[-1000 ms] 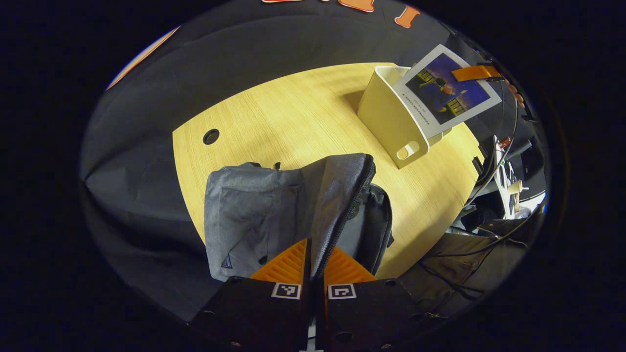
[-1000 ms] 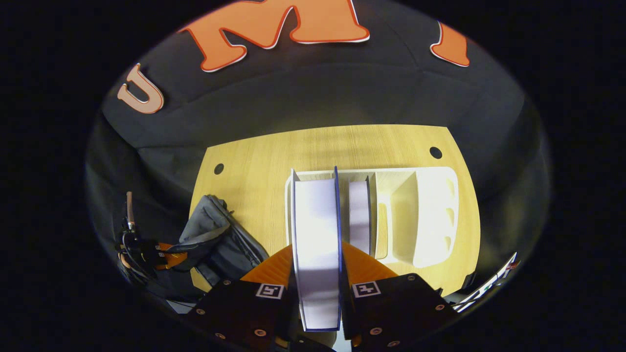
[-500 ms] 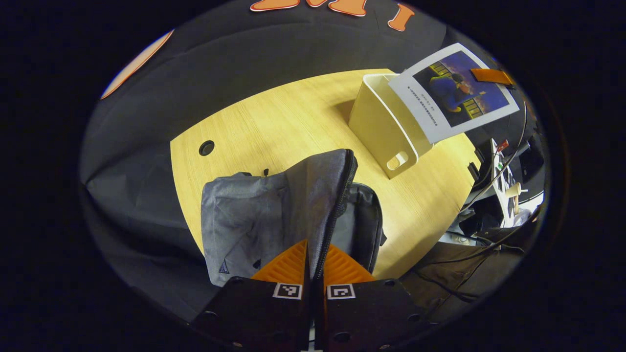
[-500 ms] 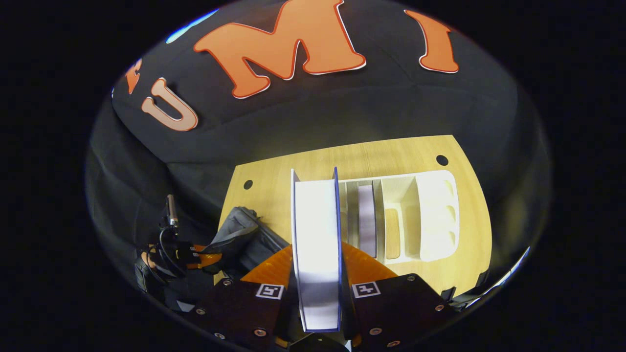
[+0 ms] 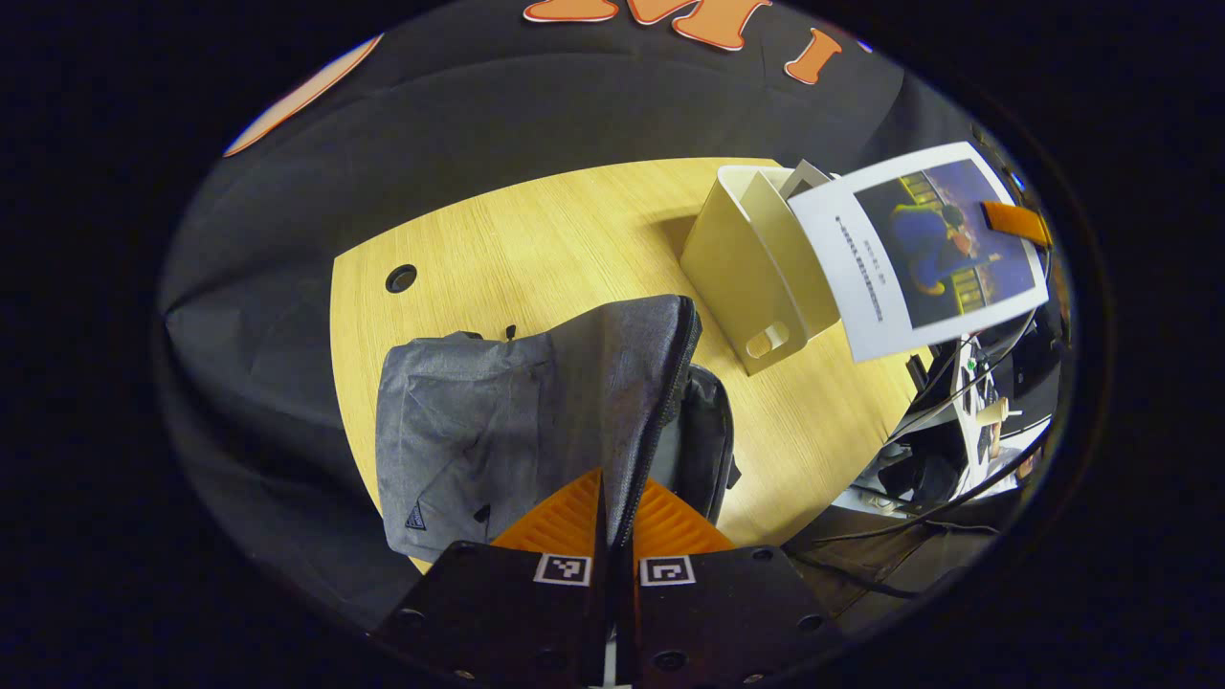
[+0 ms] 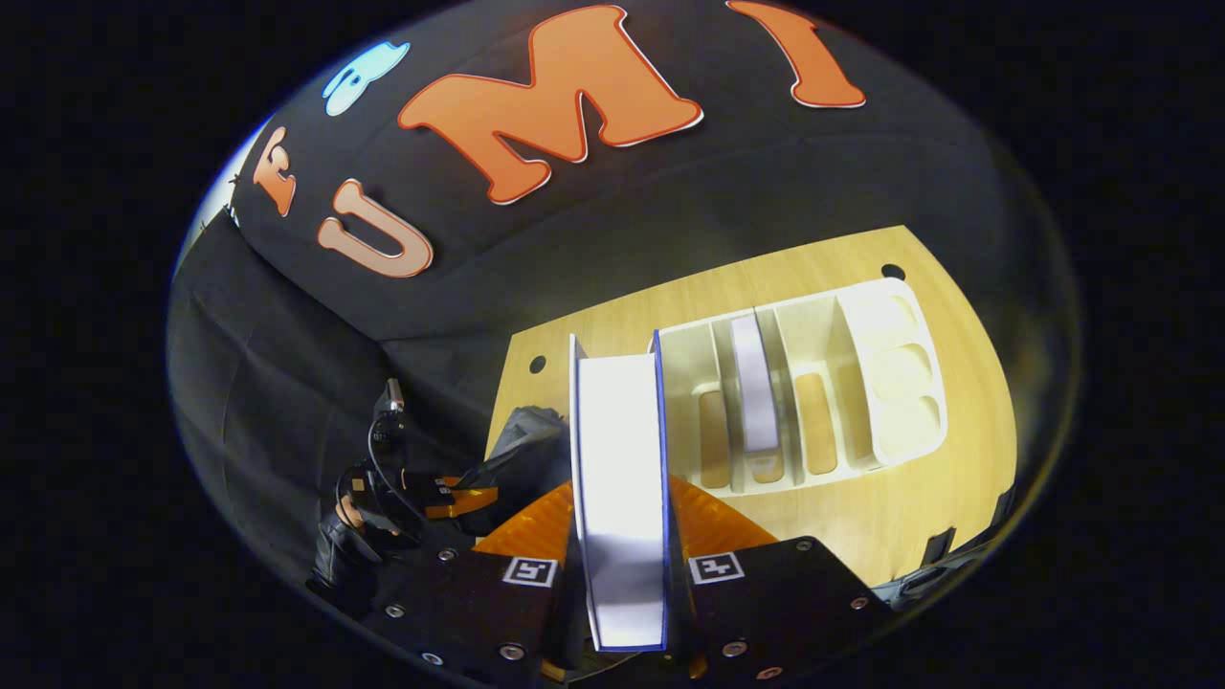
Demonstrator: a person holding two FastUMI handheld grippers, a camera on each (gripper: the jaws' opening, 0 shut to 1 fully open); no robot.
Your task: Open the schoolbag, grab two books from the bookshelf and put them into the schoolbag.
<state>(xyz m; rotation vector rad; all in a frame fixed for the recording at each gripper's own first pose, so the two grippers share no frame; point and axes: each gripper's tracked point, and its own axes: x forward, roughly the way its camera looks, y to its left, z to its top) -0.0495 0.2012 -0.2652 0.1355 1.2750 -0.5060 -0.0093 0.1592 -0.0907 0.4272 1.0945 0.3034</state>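
Note:
The grey schoolbag point(image 5: 478, 431) lies on the wooden table point(image 5: 536, 249), its zip undone. My left gripper point(image 5: 612, 500) is shut on the zipped edge of its flap point(image 5: 622, 383) and holds it up, showing the dark inside point(image 5: 703, 450). My right gripper point(image 6: 622, 498) is shut on a white-paged book point(image 6: 620, 459), held in the air beside the cream bookshelf point(image 6: 890, 373). In the left gripper view that book point(image 5: 924, 244) shows its blue picture cover, hanging right of the bookshelf point(image 5: 742, 268). A second book point(image 6: 756, 392) stands in a middle slot.
Two cable holes point(image 5: 401, 278) point(image 6: 893, 273) pierce the tabletop. Black cloth walls rise behind the table. Cables and clutter point(image 5: 957, 450) lie past the table's right edge. In the right gripper view a hand point(image 6: 354, 517) with the left gripper is at the lower left, by the bag point(image 6: 522, 435).
My right gripper has lifted the book out of the bookshelf and carried it clear of the slots. My left gripper keeps its hold on the flap, barely shifted.

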